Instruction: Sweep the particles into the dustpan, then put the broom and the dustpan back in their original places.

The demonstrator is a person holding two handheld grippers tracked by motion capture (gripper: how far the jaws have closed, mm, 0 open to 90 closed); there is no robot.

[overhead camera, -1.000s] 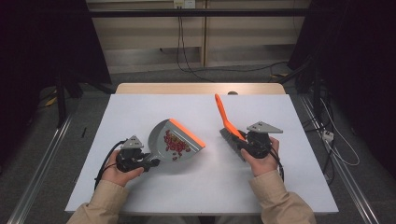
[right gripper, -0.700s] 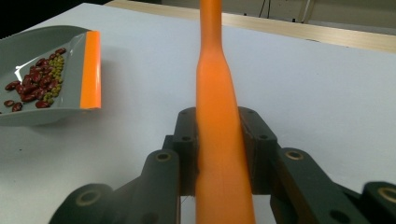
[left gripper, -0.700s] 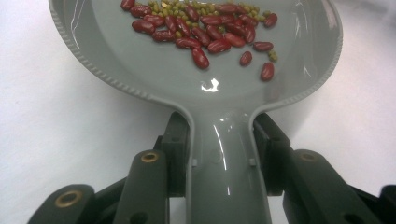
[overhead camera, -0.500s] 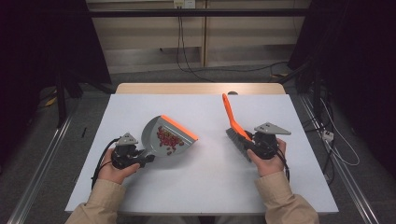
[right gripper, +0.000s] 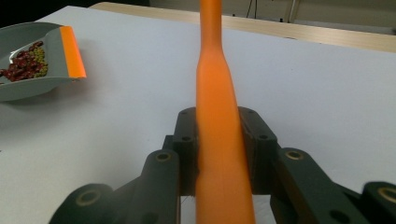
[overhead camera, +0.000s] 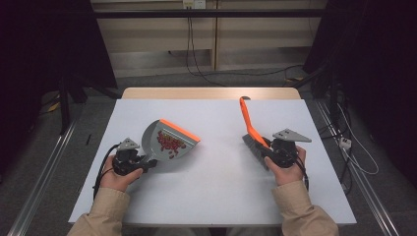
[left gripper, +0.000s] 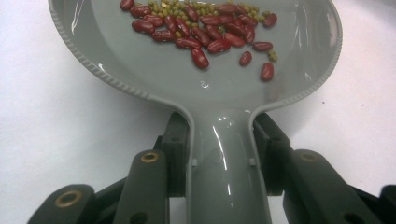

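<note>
Centrally on the left half of the white table point(overhead camera: 216, 191) sits the grey dustpan point(overhead camera: 167, 145), its orange lip point(overhead camera: 179, 130) turned away from the person. Red kidney beans point(left gripper: 205, 32) mixed with small green mung beans point(left gripper: 170, 9) lie in its bowl. The left gripper point(overhead camera: 142, 164) is clamped on the dustpan's handle, a jaw pressed against each side. Well apart, on the table's right half, the right gripper point(overhead camera: 268, 150) is closed on a brush point(overhead camera: 251, 130); its orange handle point(right gripper: 219, 116) runs between the jaws and points away toward the far edge, with the grey bristle head near the hand point(overhead camera: 285, 169).
</note>
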